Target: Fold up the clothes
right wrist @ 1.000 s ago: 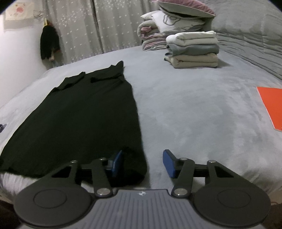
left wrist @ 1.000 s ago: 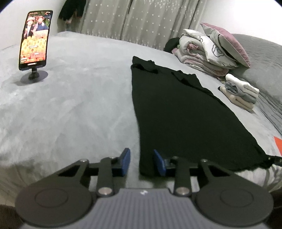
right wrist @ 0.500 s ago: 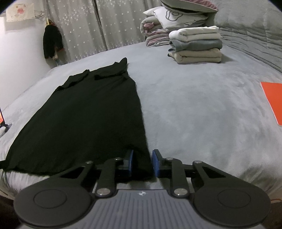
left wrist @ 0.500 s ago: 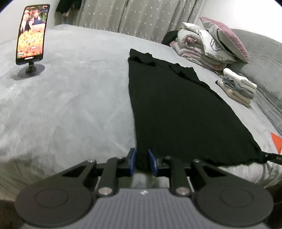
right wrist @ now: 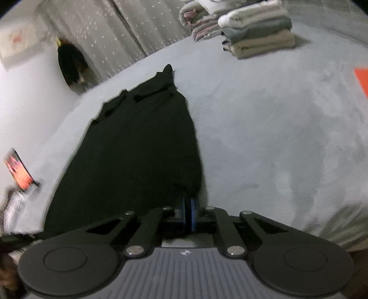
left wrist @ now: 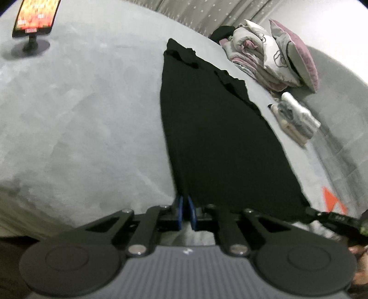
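L gripper: jaws pinched on near-left hem corner of black dress.
R gripper: jaws clamped on near-right hem corner.
Dress: flat on grey bed, stretching away from both grippers.
Folded stack: far right of R gripper.
Phone on stand: far left of L gripper.

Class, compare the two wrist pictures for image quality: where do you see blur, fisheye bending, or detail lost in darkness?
Left wrist view: the folded stack is smeared, the bed bulges and the black garment shows as a featureless dark shape. Right wrist view: the phone and left edge streak, and the curtain leans.
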Motion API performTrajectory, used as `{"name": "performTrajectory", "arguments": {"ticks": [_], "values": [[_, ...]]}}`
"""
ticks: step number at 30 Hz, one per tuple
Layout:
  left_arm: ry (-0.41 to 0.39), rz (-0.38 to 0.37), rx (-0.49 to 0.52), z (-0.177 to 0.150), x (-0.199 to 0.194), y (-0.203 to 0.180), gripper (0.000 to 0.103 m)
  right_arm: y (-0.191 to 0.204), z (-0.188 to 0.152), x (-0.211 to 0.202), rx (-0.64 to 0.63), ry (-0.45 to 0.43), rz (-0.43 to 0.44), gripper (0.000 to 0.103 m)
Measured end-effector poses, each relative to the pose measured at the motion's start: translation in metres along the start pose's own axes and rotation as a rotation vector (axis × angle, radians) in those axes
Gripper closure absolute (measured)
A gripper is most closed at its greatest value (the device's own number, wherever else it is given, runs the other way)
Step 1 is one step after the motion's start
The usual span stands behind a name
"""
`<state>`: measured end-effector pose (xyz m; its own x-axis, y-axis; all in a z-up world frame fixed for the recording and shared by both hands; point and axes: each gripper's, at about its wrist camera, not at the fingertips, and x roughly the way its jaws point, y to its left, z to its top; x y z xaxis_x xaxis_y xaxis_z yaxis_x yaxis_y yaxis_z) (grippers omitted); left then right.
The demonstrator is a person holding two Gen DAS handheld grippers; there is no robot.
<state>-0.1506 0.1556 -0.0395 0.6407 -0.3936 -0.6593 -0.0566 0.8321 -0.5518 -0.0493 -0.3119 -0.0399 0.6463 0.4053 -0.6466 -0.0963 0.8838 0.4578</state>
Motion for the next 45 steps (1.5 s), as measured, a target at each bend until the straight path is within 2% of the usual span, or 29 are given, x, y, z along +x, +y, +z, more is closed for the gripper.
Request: {"name": "performTrajectory", "arguments": {"ticks": [5, 10, 16, 22, 27, 32, 34, 35, 36, 37, 38, 40, 42, 45], "values": [[0.010, -0.088, -0.059, 0.023, 0.006, 0.002, 0.097, -0.005, 0.024, -0.002, 0.086, -0.014, 0.094, 0.095], [-0.015, -0.127, -0.068, 0.058, 0.015, -0.004, 0.097, 0.001, 0.054, 0.008, 0.106, -0.031, 0.155, 0.095], [-0.076, -0.112, -0.071, 0.102, 0.031, -0.010, 0.097, 0.010, 0.087, 0.035, 0.105, -0.046, 0.164, 0.095], [-0.106, -0.049, -0.159, 0.144, 0.066, 0.007, 0.097, 0.002, 0.118, 0.077, 0.158, -0.046, 0.133, 0.095], [-0.106, -0.017, -0.252, 0.156, 0.103, 0.032, 0.097, -0.018, 0.136, 0.115, 0.265, -0.037, 0.117, 0.095], [-0.138, -0.045, -0.334, 0.161, 0.121, 0.048, 0.096, -0.043, 0.130, 0.142, 0.385, -0.060, 0.115, 0.095], [-0.162, -0.021, -0.320, 0.165, 0.123, 0.045, 0.093, -0.051, 0.127, 0.147, 0.479, -0.074, 0.140, 0.092], [-0.175, -0.003, -0.307, 0.167, 0.123, 0.042, 0.083, -0.052, 0.127, 0.148, 0.497, -0.081, 0.143, 0.090], [-0.185, 0.016, -0.288, 0.169, 0.122, 0.040, 0.076, -0.048, 0.128, 0.146, 0.472, -0.086, 0.130, 0.084], [-0.192, 0.034, -0.261, 0.171, 0.121, 0.037, 0.065, -0.044, 0.130, 0.144, 0.446, -0.090, 0.117, 0.077], [-0.199, 0.053, -0.234, 0.172, 0.120, 0.034, 0.061, -0.040, 0.131, 0.142, 0.421, -0.095, 0.104, 0.072], [-0.211, 0.089, -0.176, 0.174, 0.119, 0.029, 0.061, -0.033, 0.134, 0.137, 0.370, -0.105, 0.079, 0.055], [-0.211, 0.125, -0.105, 0.175, 0.119, 0.022, 0.060, -0.025, 0.137, 0.133, 0.319, -0.115, 0.054, 0.050], [-0.208, 0.167, 0.007, 0.172, 0.119, 0.012, 0.060, -0.013, 0.140, 0.129, 0.239, -0.124, 0.018, 0.050]]}}
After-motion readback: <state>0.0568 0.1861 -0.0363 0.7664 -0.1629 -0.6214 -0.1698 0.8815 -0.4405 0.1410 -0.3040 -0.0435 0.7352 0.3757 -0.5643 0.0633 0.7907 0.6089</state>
